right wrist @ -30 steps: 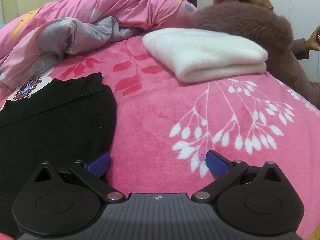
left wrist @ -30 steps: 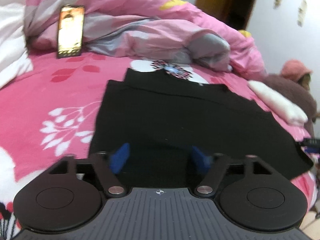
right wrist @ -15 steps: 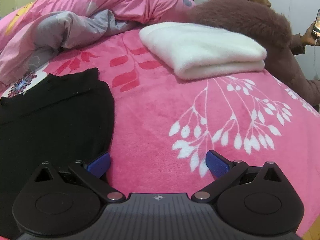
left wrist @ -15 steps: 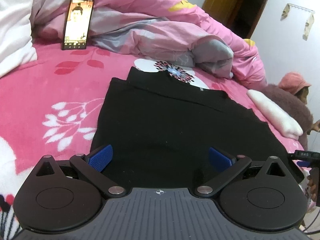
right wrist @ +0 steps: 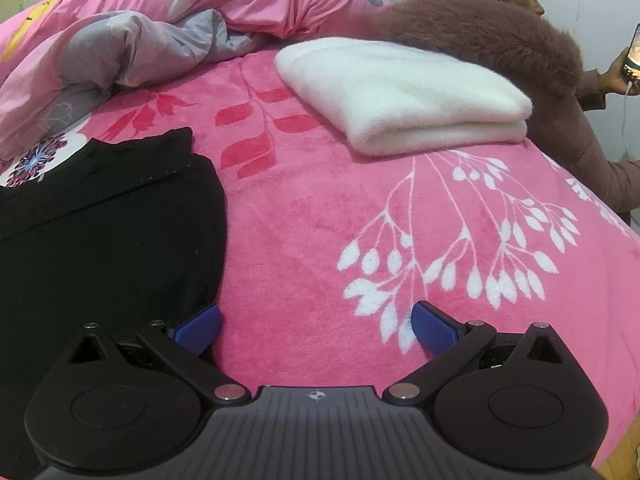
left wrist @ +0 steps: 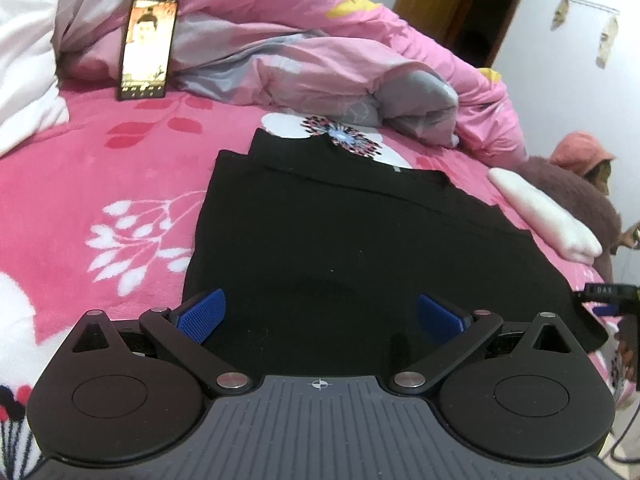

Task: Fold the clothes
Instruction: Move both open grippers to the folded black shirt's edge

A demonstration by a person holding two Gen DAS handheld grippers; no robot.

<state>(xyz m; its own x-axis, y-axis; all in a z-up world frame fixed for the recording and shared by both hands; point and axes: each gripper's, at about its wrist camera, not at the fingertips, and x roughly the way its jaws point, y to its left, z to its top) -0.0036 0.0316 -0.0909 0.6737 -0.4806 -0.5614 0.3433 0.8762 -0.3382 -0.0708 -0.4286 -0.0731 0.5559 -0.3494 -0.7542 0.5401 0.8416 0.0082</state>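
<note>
A black garment lies flat on the pink bed cover, folded with a narrower layer at its far edge. My left gripper hovers over its near edge with blue pads wide apart; it is open and holds nothing. In the right wrist view the same black garment fills the left side. My right gripper stands open over the bare pink cover, its left pad just at the garment's right edge. A folded white garment rests further back.
A crumpled pink and grey quilt is heaped at the far side, with a lit phone propped against it. A person in a furry brown coat sits at the bed's right edge holding a phone. A doorway stands behind.
The left gripper's pads spread from partly apart to fully wide. Its view rolled slightly and steadied. The right gripper stayed open; the bed slid slightly in its view.
</note>
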